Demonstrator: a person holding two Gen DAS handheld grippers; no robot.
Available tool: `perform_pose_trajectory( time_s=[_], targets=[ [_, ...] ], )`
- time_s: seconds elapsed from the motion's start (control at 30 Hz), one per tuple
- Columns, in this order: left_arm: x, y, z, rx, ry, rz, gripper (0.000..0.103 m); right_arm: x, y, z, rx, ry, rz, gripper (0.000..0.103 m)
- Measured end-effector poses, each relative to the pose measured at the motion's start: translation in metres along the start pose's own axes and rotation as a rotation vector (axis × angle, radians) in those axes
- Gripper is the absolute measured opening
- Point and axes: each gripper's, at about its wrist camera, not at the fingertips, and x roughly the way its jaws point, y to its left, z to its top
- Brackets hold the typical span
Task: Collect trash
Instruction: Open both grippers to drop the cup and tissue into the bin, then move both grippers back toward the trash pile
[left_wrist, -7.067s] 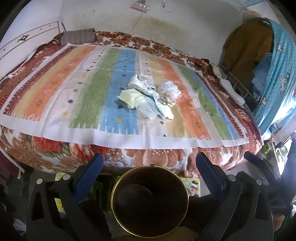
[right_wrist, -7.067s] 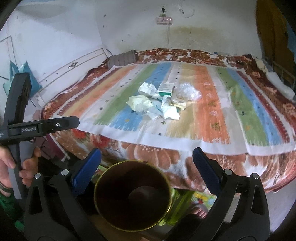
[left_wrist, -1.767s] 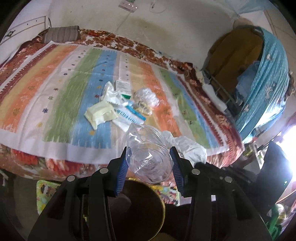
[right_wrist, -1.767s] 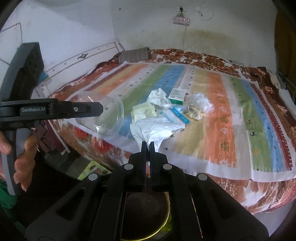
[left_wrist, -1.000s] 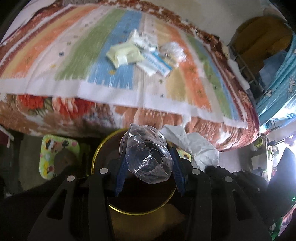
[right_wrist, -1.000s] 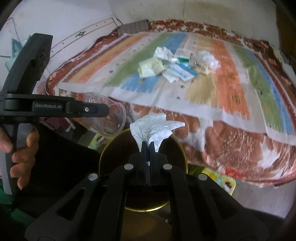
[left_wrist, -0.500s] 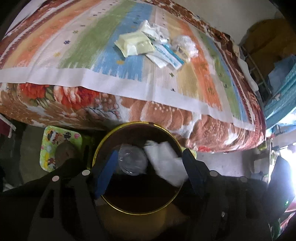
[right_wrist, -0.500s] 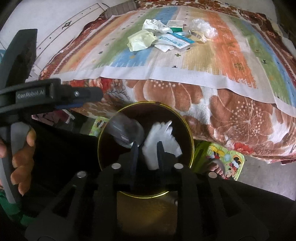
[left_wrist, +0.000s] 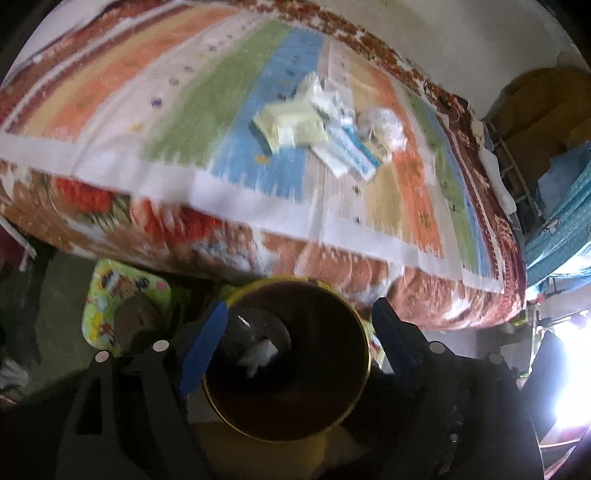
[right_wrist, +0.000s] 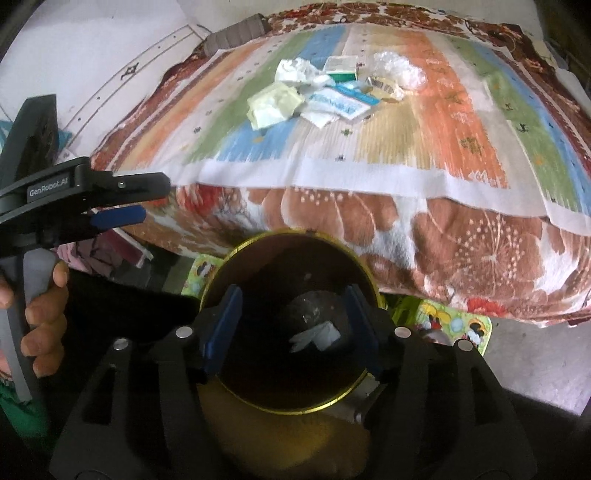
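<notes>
Left wrist view only: the blue curtain (left_wrist: 561, 229) and a bright glare at the far right; a green patterned mat (left_wrist: 125, 299) on the floor left of the bin.
Right wrist view only: the left tongs (right_wrist: 125, 203) seen from the side, held by a hand (right_wrist: 40, 314) at the left edge; a grey pillow (right_wrist: 236, 33) at the far end of the bed; the white wall (right_wrist: 92, 55) with its dark line pattern.
Left tongs: jaws opening, spread wide, nothing between the blue pads (left_wrist: 201, 349); they hang over the left part of the bin mouth in the left wrist view (left_wrist: 299, 354).
Right tongs (right_wrist: 291, 332): jaws opening, nothing pinched; both fingers stand inside the ring of the bin mouth.
Bed edge: the striped cloth (right_wrist: 424, 122) ends in a white border; below it the floral mattress side (right_wrist: 461, 251) drops to just beside the far rim of the bin.
Open room: bare grey floor (right_wrist: 535, 354) to the right of the bin.
Bin (right_wrist: 218, 280): round, dark inside, gold rim, standing on the floor near the bed.
Bin contents: a crumpled white paper (right_wrist: 317, 336) and a clear plastic cup (right_wrist: 314, 310) at the bottom; blurred in the left wrist view.
Trash pile (right_wrist: 325, 92): yellow and white wrappers, a blue-printed packet, and clear plastic, clustered on the bed, well apart from both tongs.
</notes>
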Motion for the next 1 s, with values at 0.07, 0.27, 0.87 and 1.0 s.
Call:
perform_pose_trajectory(
  time_s=[0.07, 0.27, 0.87, 1.0],
  targets=[
    [-0.01, -0.001, 0.011, 0.023, -0.052, 0.034, 0.085, -0.002, -0.003, 0.007, 0.0, -0.01, -0.003, 0.063],
    [-0.007, 0.001, 0.036, 0.053, -0.089, 0.108, 0.096, -0.002, -0.006, 0.027, -0.043, -0.017, -0.019, 0.076],
    [0.026, -0.004, 0.096, 0.085, -0.071, 0.109, 0.097, 0.023, -0.004, 0.106, -0.231, -0.081, -0.162, 0.094],
    [0.034, -0.013, 0.108, 0.146, -0.069, 0.124, 0.097, 0.038, -0.003, 0.116, -0.291, -0.071, -0.205, 0.094]
  ],
)
